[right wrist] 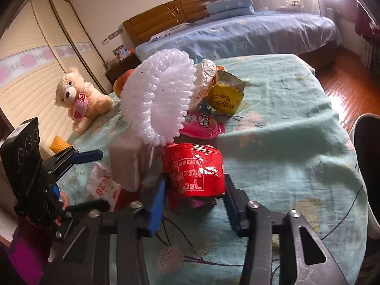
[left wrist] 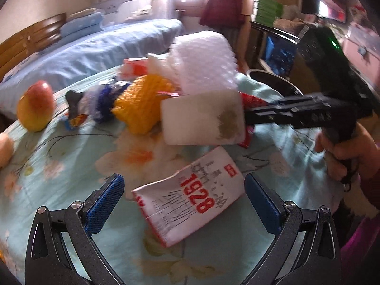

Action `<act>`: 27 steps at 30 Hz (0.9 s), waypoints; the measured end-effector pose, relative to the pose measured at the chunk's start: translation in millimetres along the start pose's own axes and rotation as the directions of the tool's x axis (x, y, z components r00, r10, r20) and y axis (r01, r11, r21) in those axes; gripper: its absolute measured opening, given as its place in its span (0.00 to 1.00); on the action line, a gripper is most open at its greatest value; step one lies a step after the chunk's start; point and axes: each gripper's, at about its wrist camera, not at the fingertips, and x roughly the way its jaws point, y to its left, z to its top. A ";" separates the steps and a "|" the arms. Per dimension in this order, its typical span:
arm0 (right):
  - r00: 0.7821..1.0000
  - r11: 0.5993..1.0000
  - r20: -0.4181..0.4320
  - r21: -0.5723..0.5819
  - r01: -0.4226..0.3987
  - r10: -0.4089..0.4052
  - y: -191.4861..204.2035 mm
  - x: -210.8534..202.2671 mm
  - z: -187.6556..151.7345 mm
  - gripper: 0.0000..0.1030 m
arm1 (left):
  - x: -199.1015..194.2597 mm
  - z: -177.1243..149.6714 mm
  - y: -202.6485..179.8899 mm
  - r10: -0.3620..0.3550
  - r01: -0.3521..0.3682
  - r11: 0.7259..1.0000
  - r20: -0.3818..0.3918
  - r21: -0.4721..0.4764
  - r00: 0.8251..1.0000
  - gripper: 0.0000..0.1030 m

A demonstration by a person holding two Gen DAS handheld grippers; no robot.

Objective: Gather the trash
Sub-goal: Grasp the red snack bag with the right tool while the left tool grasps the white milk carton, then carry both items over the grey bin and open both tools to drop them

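Note:
A heap of trash lies on the table's pale green flowered cloth (left wrist: 59, 166). My left gripper (left wrist: 185, 201) is open, with a white "1928" packet (left wrist: 190, 201) lying flat between its blue pads, untouched. My right gripper (right wrist: 194, 197) is shut on a red foil packet (right wrist: 197, 168), its pads against both sides. In the left wrist view the right gripper's fingers (left wrist: 273, 114) reach in behind a white foam block (left wrist: 201, 121), which hides their tips. White bubble wrap (left wrist: 204, 61) and a yellow foam net (left wrist: 140, 102) sit behind the block.
A dark bin with a pale rim (left wrist: 270, 80) stands past the table edge. An apple (left wrist: 35, 105) and a teddy bear (right wrist: 78, 97) are on the cloth, alongside a pink packet (right wrist: 204, 125) and a yellow packet (right wrist: 225, 97). A blue bed (right wrist: 237, 30) lies beyond.

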 end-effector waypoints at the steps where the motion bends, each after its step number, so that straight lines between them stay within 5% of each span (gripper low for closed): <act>1: 1.000 1.000 -0.001 0.003 -0.006 0.006 -1.2 -0.7 -0.3 0.34 | 1.5 -0.6 -4.8 -0.006 0.006 1.000 -0.009 0.018 1.000 1.00; 5: 1.000 1.000 0.000 0.018 -0.024 0.024 -5.1 -6.7 -2.4 0.20 | 3.7 -5.6 -27.6 -0.001 0.005 0.995 -0.043 0.098 0.999 0.93; 9: 1.000 0.999 0.014 0.028 -0.021 0.020 -9.1 -16.0 -8.4 0.18 | 1.5 -12.0 -42.0 -0.010 0.014 0.997 -0.043 0.079 0.999 0.63; 27: 0.992 0.991 0.113 0.130 0.036 -0.051 -58.6 -78.0 -35.6 0.16 | -7.3 7.1 -118.1 0.015 -0.003 0.995 0.124 -0.099 0.992 0.52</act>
